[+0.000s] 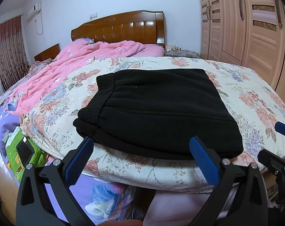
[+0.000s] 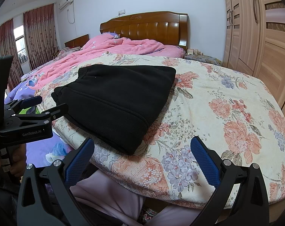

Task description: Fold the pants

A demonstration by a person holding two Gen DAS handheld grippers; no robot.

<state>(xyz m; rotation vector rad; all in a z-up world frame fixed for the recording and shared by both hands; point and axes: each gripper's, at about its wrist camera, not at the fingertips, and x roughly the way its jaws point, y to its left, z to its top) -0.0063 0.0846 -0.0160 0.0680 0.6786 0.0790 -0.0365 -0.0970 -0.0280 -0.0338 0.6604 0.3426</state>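
The left gripper (image 1: 141, 148) stood with its blue-padded fingers wide apart and nothing between them, held low at the near edge of the bed; its two fingertips reached just to the near hem of the black pants (image 1: 155, 109), the left pad beside the bundle's near left corner and the right pad overlapping the near right edge in view, though whether either pad touched the cloth could not be told; the right gripper (image 2: 142, 146) was likewise spread open and empty, hovering at the bed's edge, with the pants ahead of it and to its left, their near corner lying just beyond its left finger and its right finger over bare quilt, well apart from the garment; in the right wrist view the left gripper showed at the far left, close beside the near left end of the pants; the pants lay folded into a compact flat rectangle, elastic waistband toward the left, resting on the cream floral quilt (image 1: 255, 98) near its front edge; beyond them a crumpled pink duvet (image 1: 70, 64) was heaped toward the wooden headboard (image 1: 123, 28); a wardrobe (image 1: 246, 28) of pale wood stood along the right, and curtains (image 2: 38, 35) hung at the far left.
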